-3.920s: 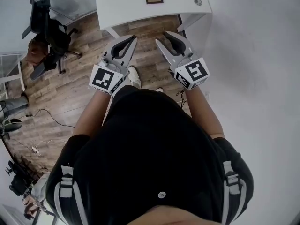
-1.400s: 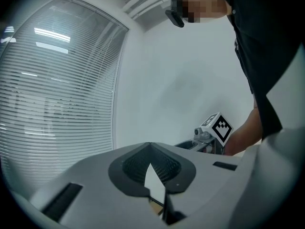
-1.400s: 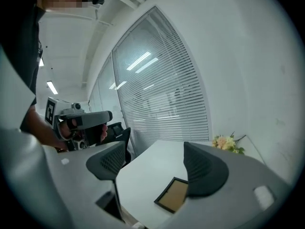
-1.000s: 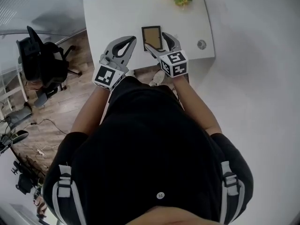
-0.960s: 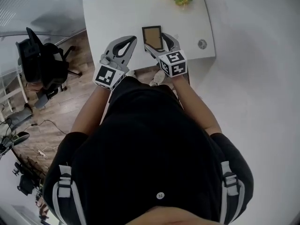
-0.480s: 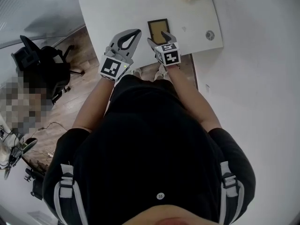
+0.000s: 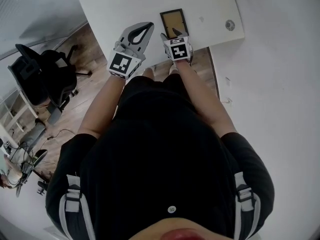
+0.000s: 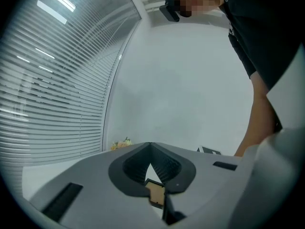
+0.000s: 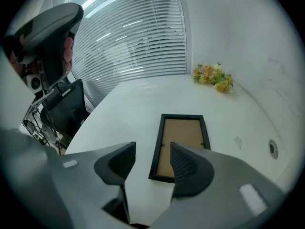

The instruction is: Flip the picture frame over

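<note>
The picture frame (image 7: 173, 22) lies flat on the white table (image 7: 125, 4) with its brown backing and clips facing up, black rim around it (image 9: 183, 144). My right gripper (image 7: 170, 34) points down at the frame's near edge. Its jaws have just been closing and still stand apart (image 9: 151, 149), with the frame's near left corner just beyond the gap and nothing pressed between them. To its left, my left gripper (image 7: 148, 27) hovers over the table's front edge with its tips meeting (image 8: 150, 144) and holding nothing. A piece of the frame (image 8: 156, 194) shows through its lower gap.
A small bunch of flowers (image 9: 213, 75) lies at the table's far side. A round cable hole (image 7: 229, 25) sits near the right corner. A black office chair (image 7: 42, 74) stands on the wood floor to the left. A white wall runs along the right.
Both grippers have come down from over the floor to the table. The right one dropped onto the frame's near edge, tipped further down, and its jaws have narrowed.
</note>
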The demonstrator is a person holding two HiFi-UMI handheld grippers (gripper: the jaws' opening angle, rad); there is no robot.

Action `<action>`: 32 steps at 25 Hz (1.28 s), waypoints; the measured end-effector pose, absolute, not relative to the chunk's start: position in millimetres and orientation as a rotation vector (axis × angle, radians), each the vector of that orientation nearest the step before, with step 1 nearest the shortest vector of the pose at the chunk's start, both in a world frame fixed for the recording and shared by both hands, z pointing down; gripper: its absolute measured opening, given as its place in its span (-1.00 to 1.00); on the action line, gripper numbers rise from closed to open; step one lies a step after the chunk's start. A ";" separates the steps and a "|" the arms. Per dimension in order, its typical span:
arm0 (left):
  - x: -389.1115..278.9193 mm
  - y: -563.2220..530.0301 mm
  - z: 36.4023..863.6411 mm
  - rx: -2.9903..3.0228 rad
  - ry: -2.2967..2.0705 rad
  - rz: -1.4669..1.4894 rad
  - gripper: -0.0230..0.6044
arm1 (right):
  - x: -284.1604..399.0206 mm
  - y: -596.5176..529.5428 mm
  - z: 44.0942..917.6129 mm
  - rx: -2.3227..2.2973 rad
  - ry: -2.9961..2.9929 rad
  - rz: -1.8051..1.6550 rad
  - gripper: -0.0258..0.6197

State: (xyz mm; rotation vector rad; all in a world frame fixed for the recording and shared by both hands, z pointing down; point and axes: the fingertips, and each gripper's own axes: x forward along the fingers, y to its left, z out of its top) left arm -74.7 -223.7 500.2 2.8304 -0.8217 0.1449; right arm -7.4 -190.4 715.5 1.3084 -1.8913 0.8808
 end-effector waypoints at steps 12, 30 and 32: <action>-72.8 -222.3 524.0 2.838 -0.754 0.164 -0.91 | -16.6 -183.3 741.8 1.359 -1.804 0.870 -0.43; -81.1 -212.4 530.5 2.823 -0.755 0.171 -0.91 | -9.2 -180.6 744.3 1.448 -1.750 0.880 -0.77; -82.0 -213.0 529.3 2.821 -0.765 0.168 -0.91 | -7.9 -182.4 738.2 1.463 -1.768 0.896 -0.77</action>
